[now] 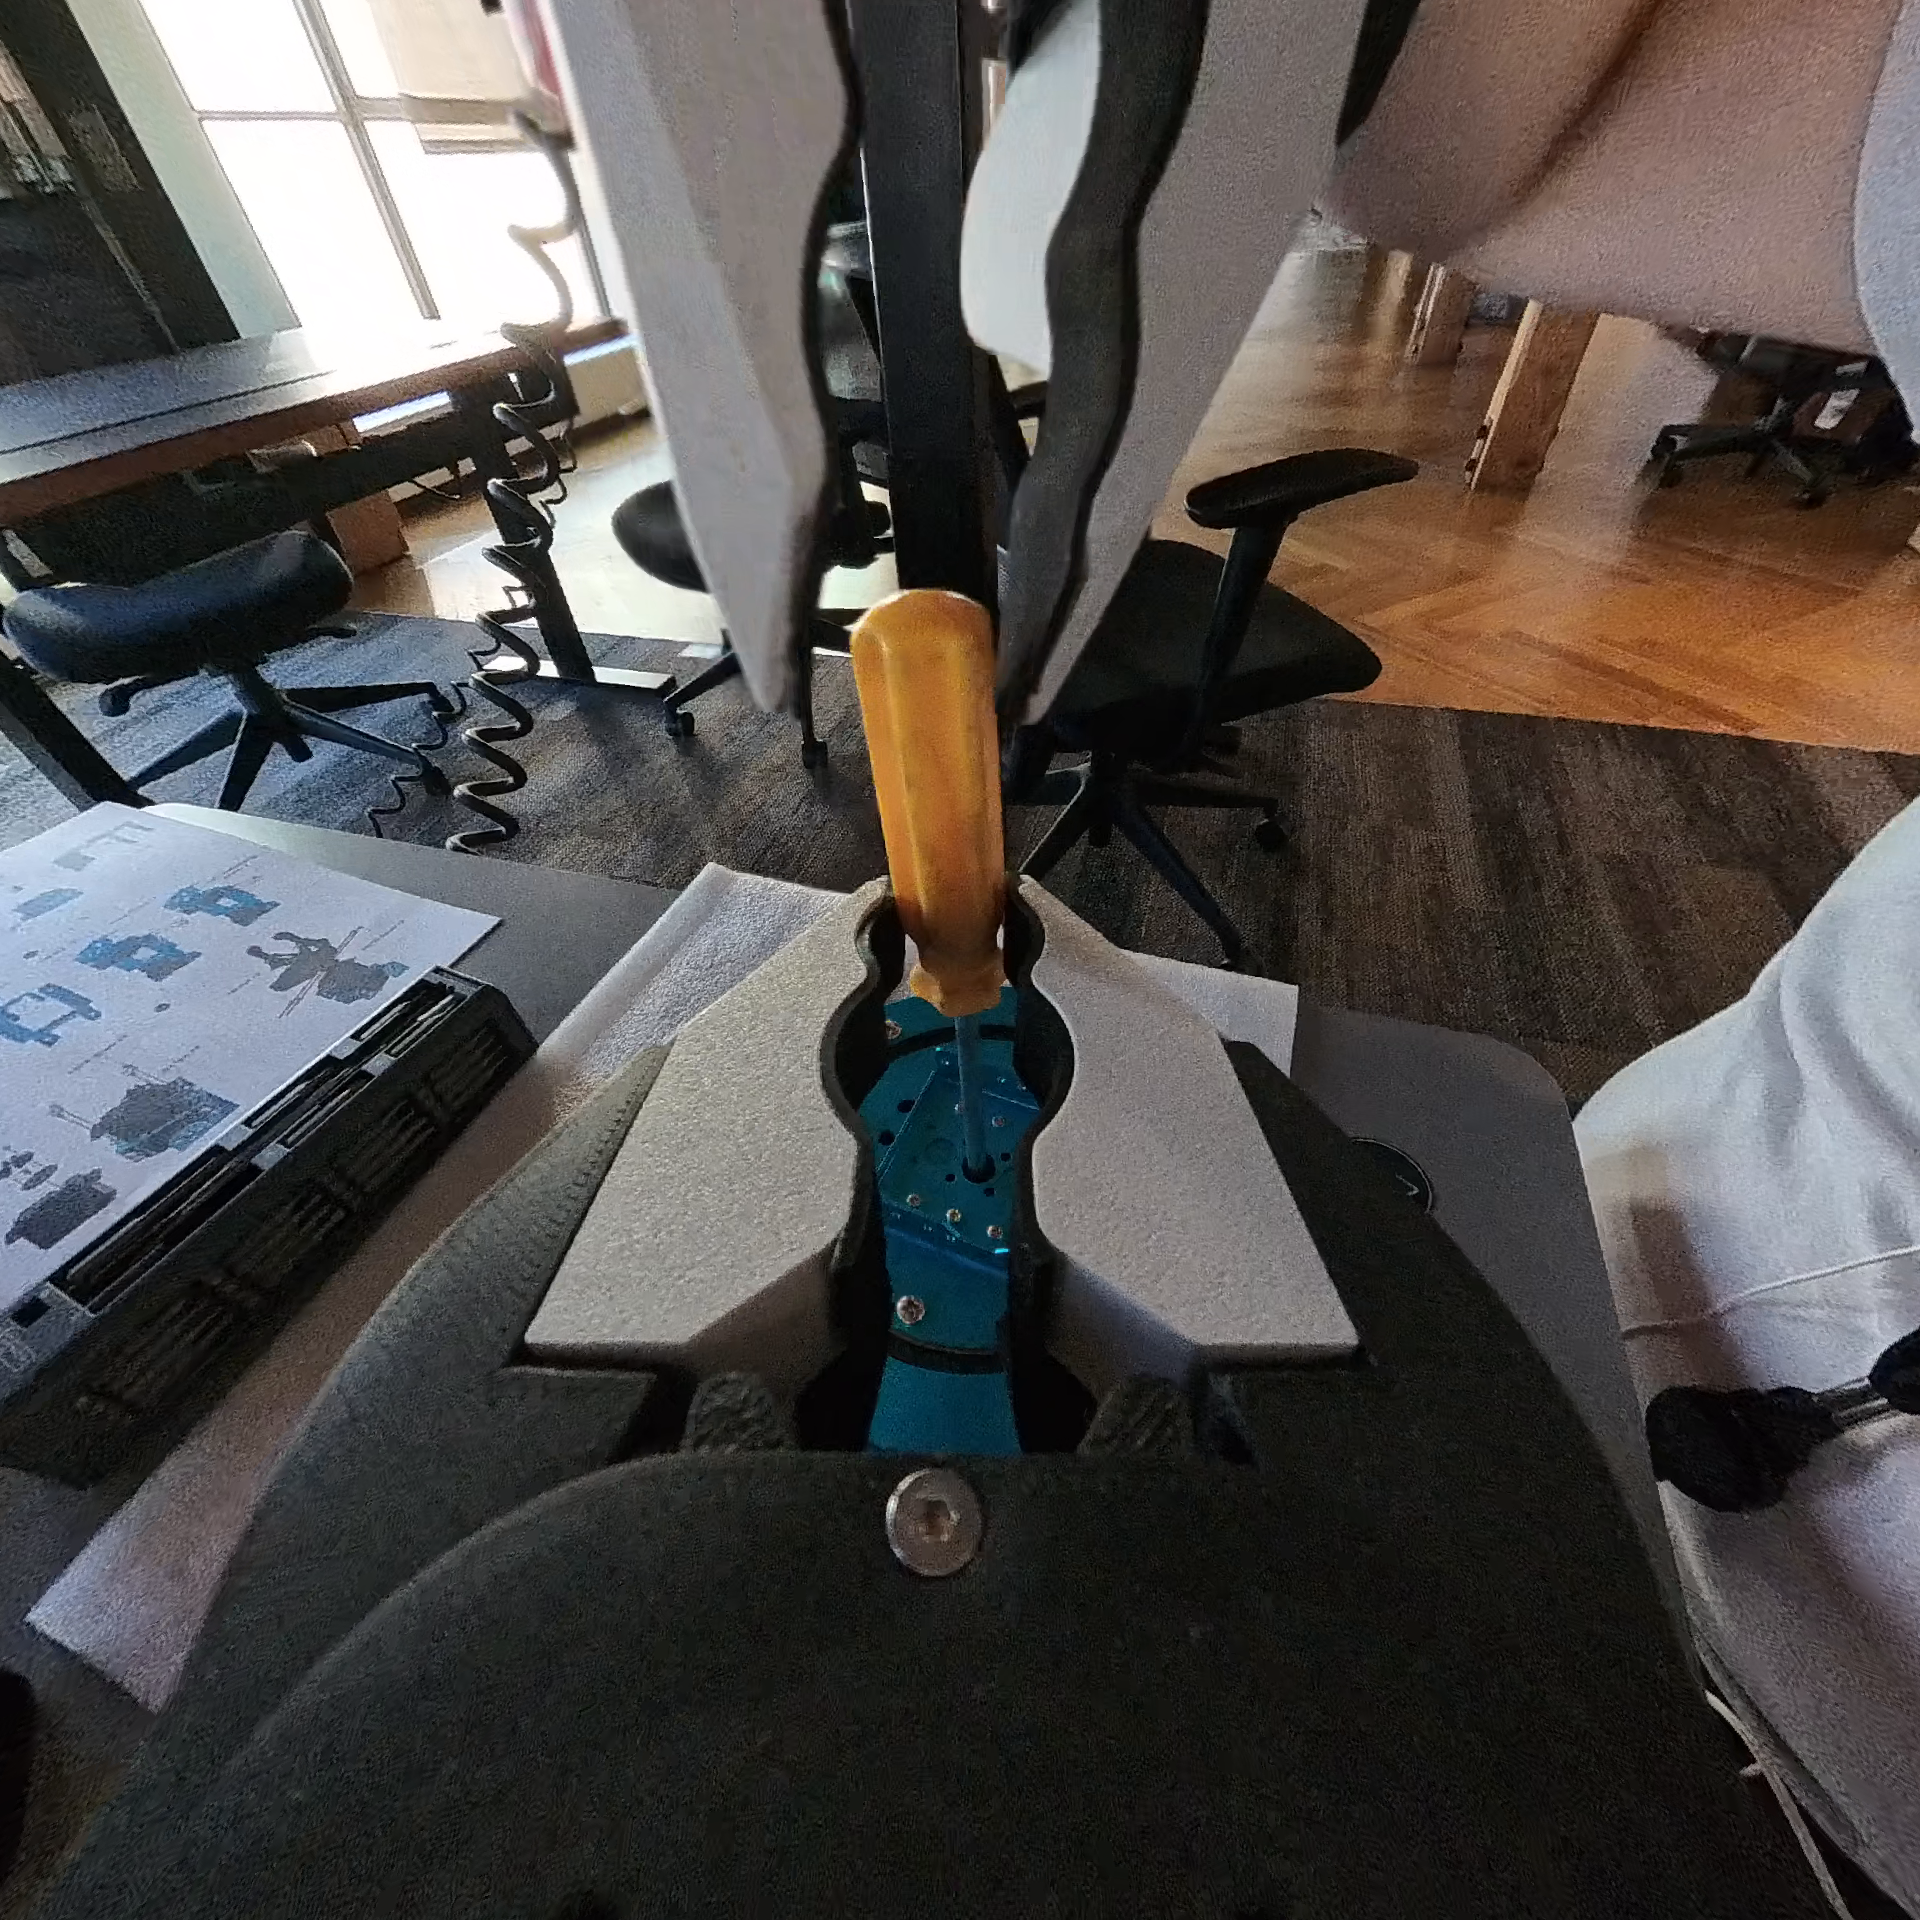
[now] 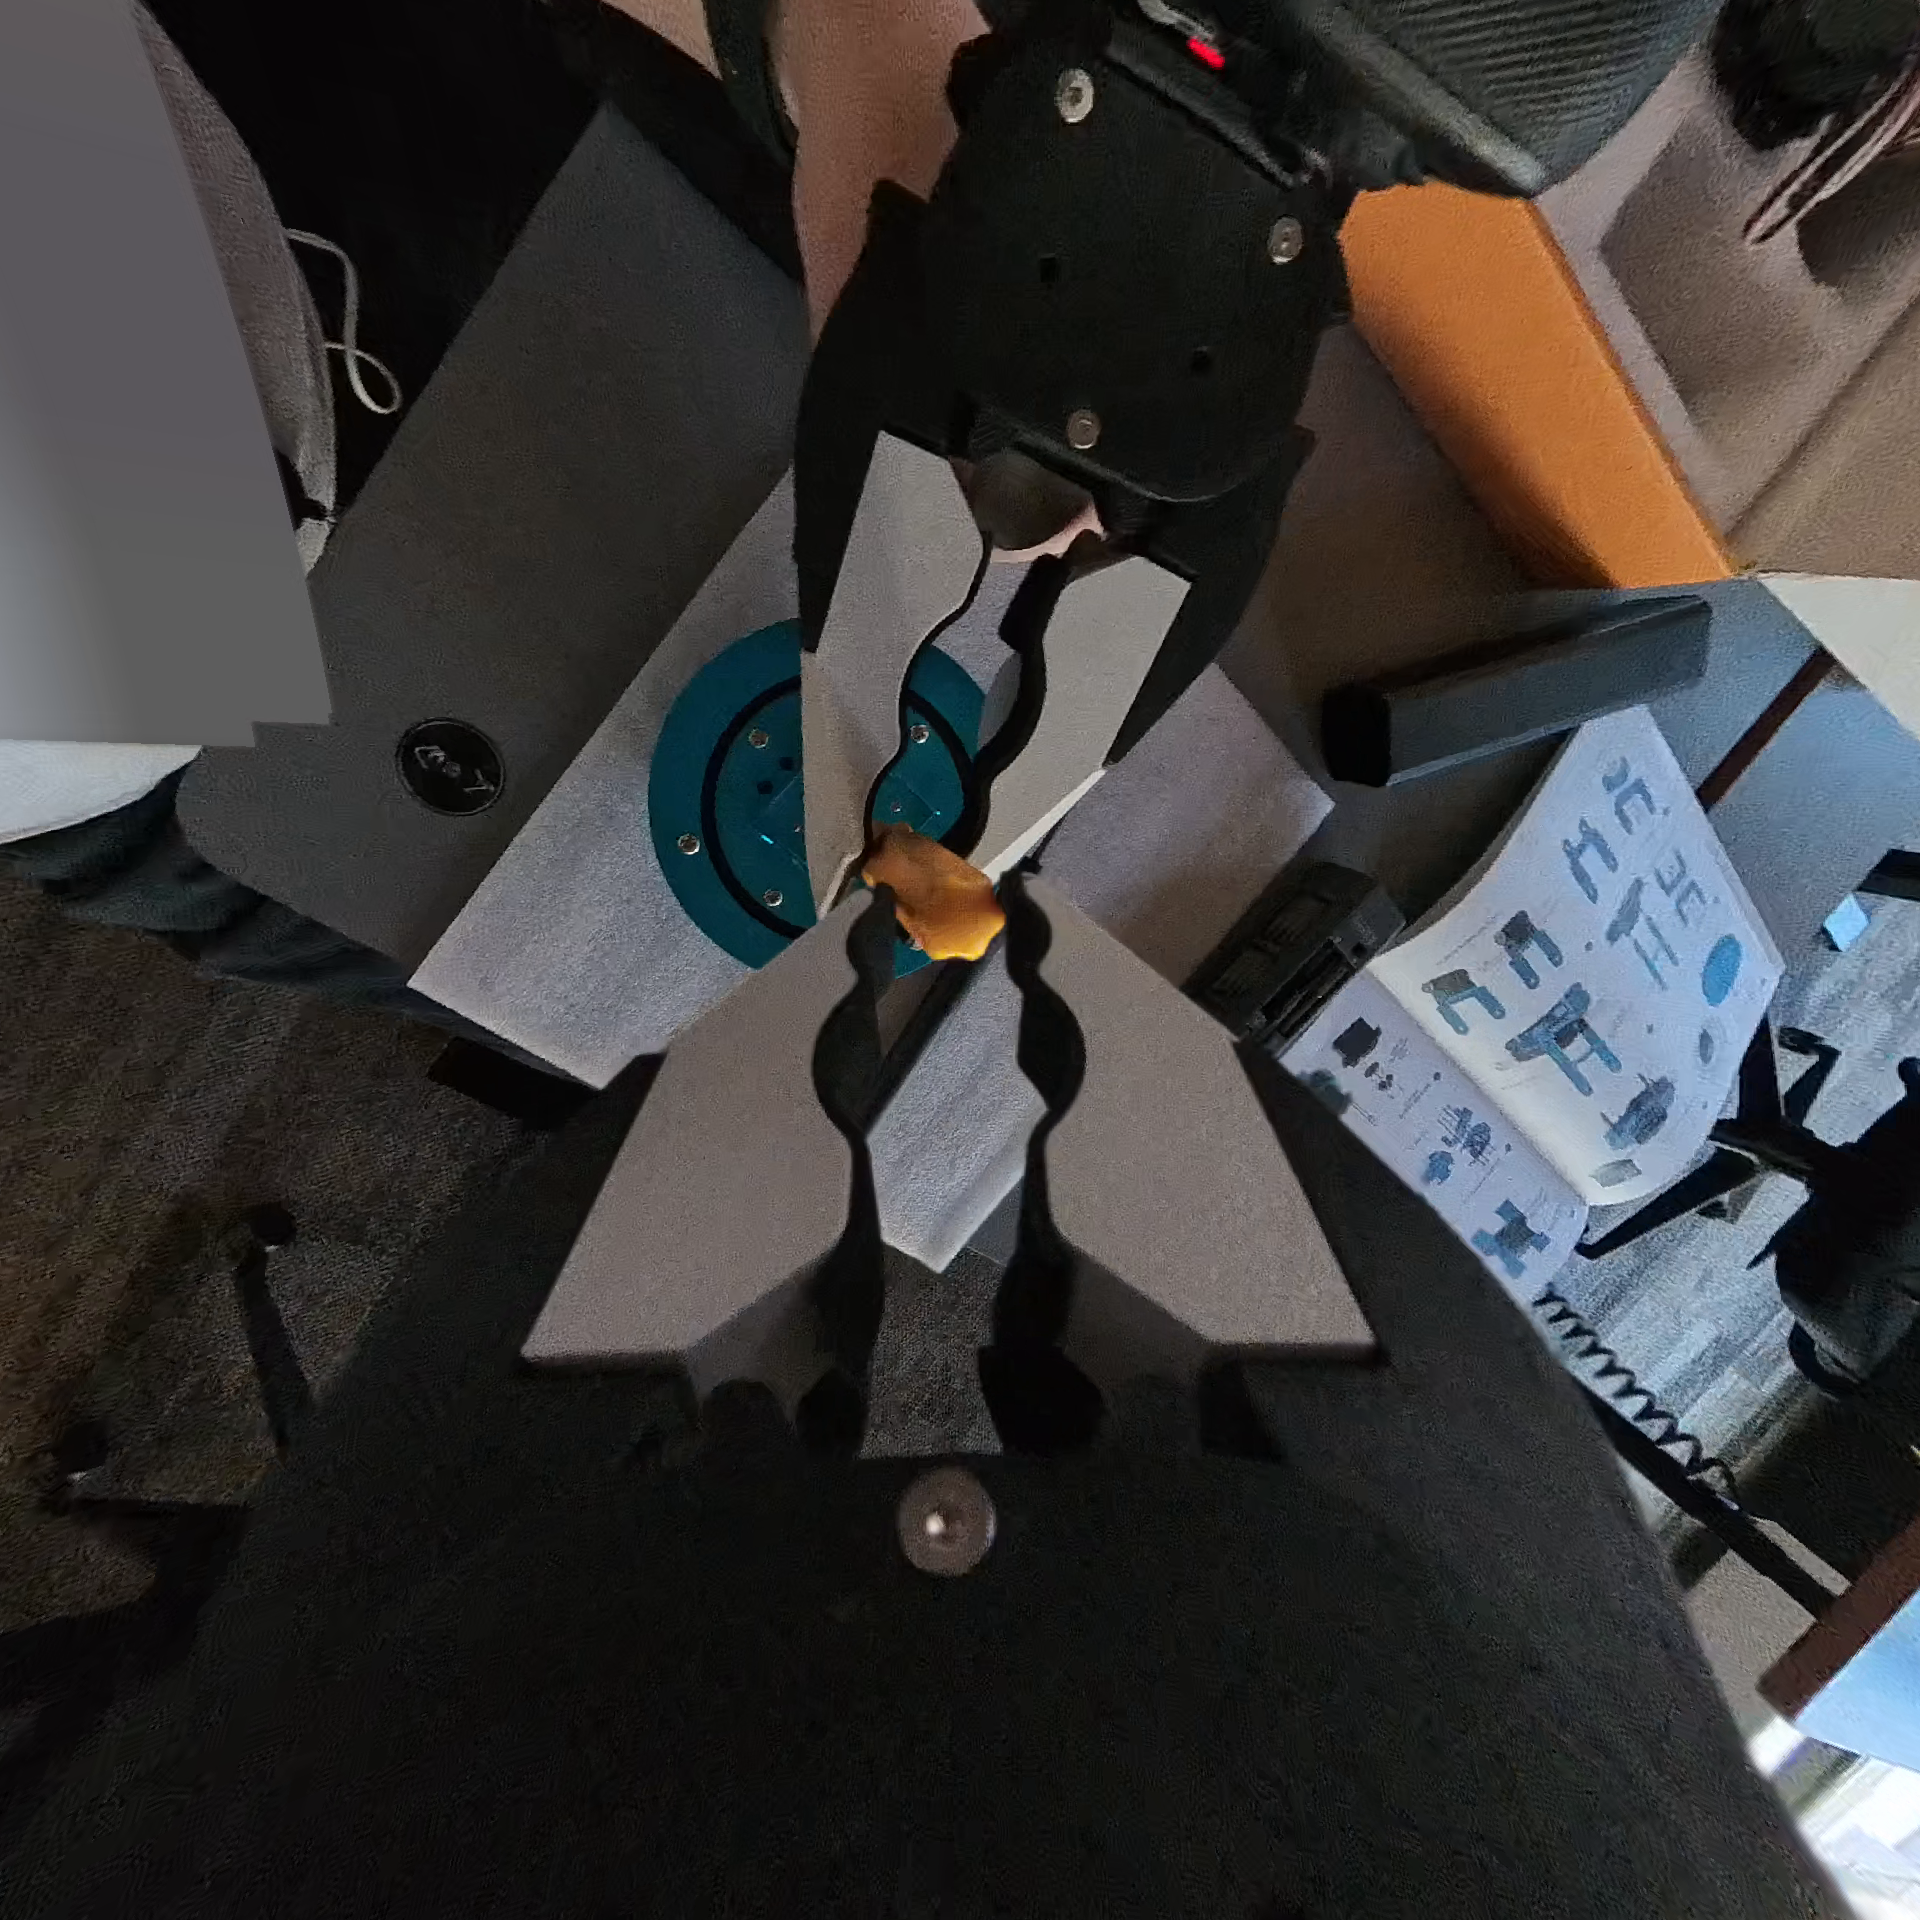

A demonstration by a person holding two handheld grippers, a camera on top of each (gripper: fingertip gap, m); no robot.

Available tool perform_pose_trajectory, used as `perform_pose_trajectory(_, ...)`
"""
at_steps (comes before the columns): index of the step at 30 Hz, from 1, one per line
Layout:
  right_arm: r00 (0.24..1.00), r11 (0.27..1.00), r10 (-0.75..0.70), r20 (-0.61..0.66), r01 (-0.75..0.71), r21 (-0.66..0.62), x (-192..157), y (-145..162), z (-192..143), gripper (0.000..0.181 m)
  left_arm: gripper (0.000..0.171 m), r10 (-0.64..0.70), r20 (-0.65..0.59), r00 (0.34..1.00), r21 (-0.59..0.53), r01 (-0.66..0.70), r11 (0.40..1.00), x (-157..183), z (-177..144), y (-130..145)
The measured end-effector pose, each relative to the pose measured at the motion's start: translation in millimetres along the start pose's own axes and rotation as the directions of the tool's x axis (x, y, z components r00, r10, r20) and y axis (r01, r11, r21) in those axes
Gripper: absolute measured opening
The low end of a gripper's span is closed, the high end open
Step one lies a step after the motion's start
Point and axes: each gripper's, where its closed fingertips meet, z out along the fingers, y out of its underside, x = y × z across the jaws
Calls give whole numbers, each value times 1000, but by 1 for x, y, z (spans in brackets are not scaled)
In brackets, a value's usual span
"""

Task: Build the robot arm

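A screwdriver with an orange handle (image 1: 935,790) stands upright, its thin shaft set into a hole in a blue metal part (image 1: 935,1257). My left gripper (image 1: 951,904) is shut on the lower end of the handle, right over the blue part. My right gripper (image 2: 940,899) comes from above and is shut on the handle's top (image 2: 935,894). It also shows in the left wrist view (image 1: 904,707). In the right wrist view the blue part is a round disc (image 2: 717,790) on a white pad (image 2: 582,935), half hidden under the left gripper (image 2: 914,831).
The pad lies on a grey table (image 1: 1455,1143). A printed sheet with pictures (image 1: 187,987) and a black bit case (image 1: 291,1174) lie to the left. Office chairs (image 1: 1195,644) and a coiled cable (image 1: 509,623) stand beyond the table. A person's white sleeve (image 1: 1766,1247) is at the right. Tip to tip, the grippers are about 5 centimeters apart. The round disc (image 2: 717,790) is about 8 centimeters from my left fingertips.
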Motion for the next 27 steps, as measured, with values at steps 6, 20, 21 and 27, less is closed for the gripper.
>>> perform_pose_trajectory(6,919,919,391,52,-387,-70,4,3,3,19,18,-1,22,1000,-5,1,1000,-3,0,1)
perform_pose_trajectory(20,947,949,316,67,-315,-26,5,1,1,18,15,-10,8,1000,-6,10,1000,-3,1,1)
perform_pose_trajectory(21,914,916,400,65,-397,-58,4,2,1,17,15,-13,7,1000,-4,13,1000,-2,1,1)
perform_pose_trajectory(27,872,862,485,-67,-489,-133,1,5,-1,19,15,-6,-16,1000,-3,6,1000,2,4,1)
